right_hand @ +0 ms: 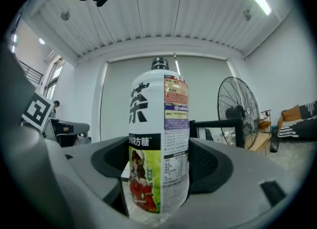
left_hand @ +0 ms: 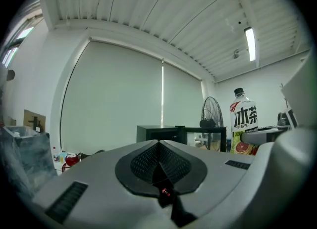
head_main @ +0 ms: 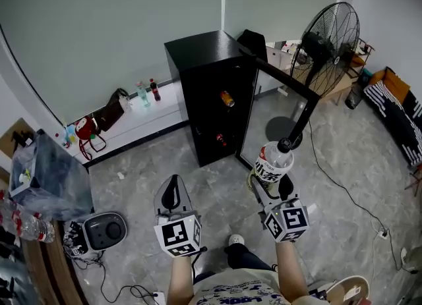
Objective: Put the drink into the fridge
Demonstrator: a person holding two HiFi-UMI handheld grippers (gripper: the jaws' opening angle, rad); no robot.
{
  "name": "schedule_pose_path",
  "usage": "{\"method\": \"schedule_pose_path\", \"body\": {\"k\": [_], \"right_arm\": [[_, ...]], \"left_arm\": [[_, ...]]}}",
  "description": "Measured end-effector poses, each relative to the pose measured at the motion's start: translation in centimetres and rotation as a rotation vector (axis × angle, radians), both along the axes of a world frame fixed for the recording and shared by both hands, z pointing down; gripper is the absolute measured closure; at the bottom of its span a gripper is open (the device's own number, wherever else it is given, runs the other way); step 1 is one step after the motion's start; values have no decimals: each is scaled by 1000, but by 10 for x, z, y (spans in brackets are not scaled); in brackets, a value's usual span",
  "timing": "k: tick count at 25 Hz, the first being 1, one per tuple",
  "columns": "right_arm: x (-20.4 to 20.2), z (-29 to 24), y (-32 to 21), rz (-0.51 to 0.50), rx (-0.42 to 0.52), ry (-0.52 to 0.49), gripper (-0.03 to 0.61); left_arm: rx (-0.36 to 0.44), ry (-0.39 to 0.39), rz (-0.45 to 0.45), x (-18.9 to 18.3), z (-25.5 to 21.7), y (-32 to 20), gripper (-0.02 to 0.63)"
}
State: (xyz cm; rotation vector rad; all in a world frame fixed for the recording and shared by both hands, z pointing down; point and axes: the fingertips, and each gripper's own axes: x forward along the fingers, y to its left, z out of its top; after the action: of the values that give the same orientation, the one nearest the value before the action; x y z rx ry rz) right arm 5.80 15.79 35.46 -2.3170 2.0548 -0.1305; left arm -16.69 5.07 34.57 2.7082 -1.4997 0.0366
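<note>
My right gripper point(head_main: 270, 184) is shut on an upright drink bottle point(head_main: 272, 164) with a white and green label and a dark cap; in the right gripper view the bottle point(right_hand: 159, 144) fills the gap between both pads. The black fridge point(head_main: 208, 93) stands ahead on the floor, its door point(head_main: 280, 83) swung open to the right. An orange can point(head_main: 227, 98) and a red drink point(head_main: 221, 140) lie on its shelves. My left gripper point(head_main: 173, 188) is held low to the left, shut with nothing in it point(left_hand: 159, 149). From there the bottle point(left_hand: 243, 124) shows to the right.
A standing fan point(head_main: 326, 43) is behind the open door, and its cable runs over the floor to the right. Bags and small bottles point(head_main: 142, 93) line a low white ledge left of the fridge. A plastic-covered bin point(head_main: 46, 178) and a round device point(head_main: 105, 231) sit at my left.
</note>
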Motion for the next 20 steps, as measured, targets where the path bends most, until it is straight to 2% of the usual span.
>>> {"method": "schedule_pose_path", "body": {"k": [5, 9, 20], "right_arm": [[57, 2, -38, -39, 0, 8, 218], [84, 11, -57, -63, -8, -3, 218], [115, 34, -110, -105, -39, -20, 218]], "left_arm": [[-3, -2, -47, 56, 3, -31, 609], [-13, -16, -76, 85, 11, -44, 609], [-49, -39, -124, 122, 30, -91, 609]]}}
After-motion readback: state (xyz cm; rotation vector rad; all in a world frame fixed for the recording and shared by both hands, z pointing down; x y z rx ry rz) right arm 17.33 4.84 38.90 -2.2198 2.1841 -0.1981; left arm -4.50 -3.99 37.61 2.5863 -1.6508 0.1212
